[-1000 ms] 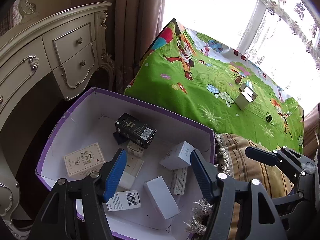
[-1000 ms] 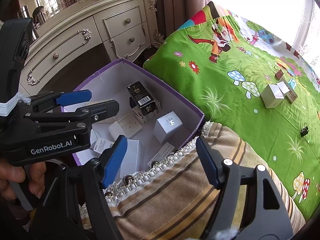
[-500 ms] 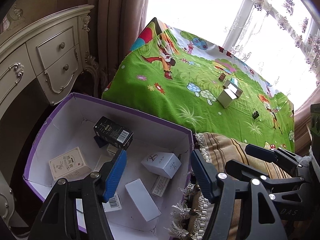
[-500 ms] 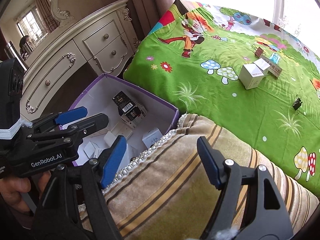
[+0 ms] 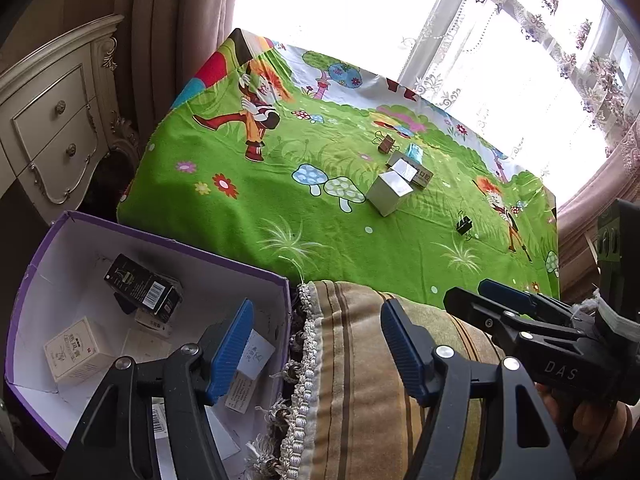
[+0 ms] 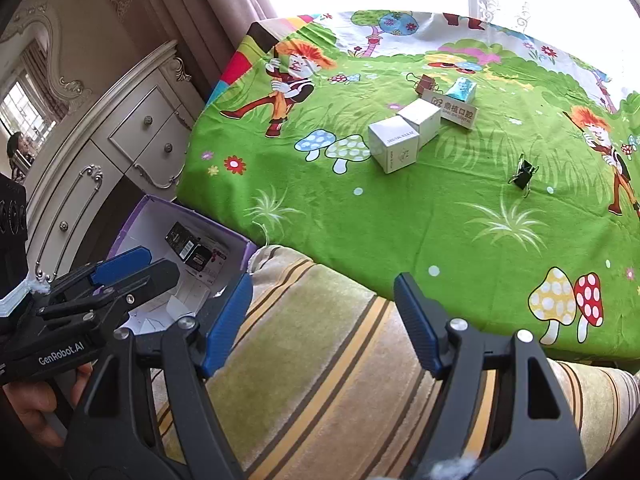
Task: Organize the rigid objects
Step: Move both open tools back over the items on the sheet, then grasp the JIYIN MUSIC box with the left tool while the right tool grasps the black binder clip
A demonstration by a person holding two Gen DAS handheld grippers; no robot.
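Left wrist view: a table under a green cartoon-print cloth [image 5: 280, 208] is standing before a bright curtained window, with a cream carved dresser [image 5: 52, 136] at the far left and a striped cushion [image 5: 360, 380] lying at the near edge. A purple-rimmed white box [image 5: 168, 240] is sitting at the near left, below the table edge and touching the cushion's fringe; it is holding a black carton [image 5: 142, 286], a white printed carton [image 5: 74, 350] and several other small white packages. On the cloth, right of centre, a cluster of small boxes is resting: a white cube [image 5: 388, 194] nearest, more small boxes just behind it, a brown clip [image 5: 386, 144] farther off, and a black binder clip [image 5: 464, 225] apart to the right. The left gripper [image 5: 316, 354] is hanging over the box rim and cushion, its blue fingers [image 5: 232, 352] standing partly apart with nothing between them. The right gripper [image 5: 508, 300] is showing at the right edge, side-on. Right wrist view: the same cloth [image 6: 400, 220] is filling the far field, the dresser [image 6: 120, 136] at left. The white cube [image 6: 394, 148] is sitting mid-table touching a second white box [image 6: 422, 120], with a labelled box [image 6: 452, 112] and a teal packet [image 6: 462, 90] behind, and the black binder clip [image 6: 522, 174] to the right. The right gripper [image 6: 324, 320] is poised above the cushion [image 6: 320, 380], fingers [image 6: 418, 320] spread wide and gripping nothing. The left gripper [image 6: 128, 268] is lying over the purple box [image 6: 132, 220] at left, held by a hand [image 6: 36, 400].
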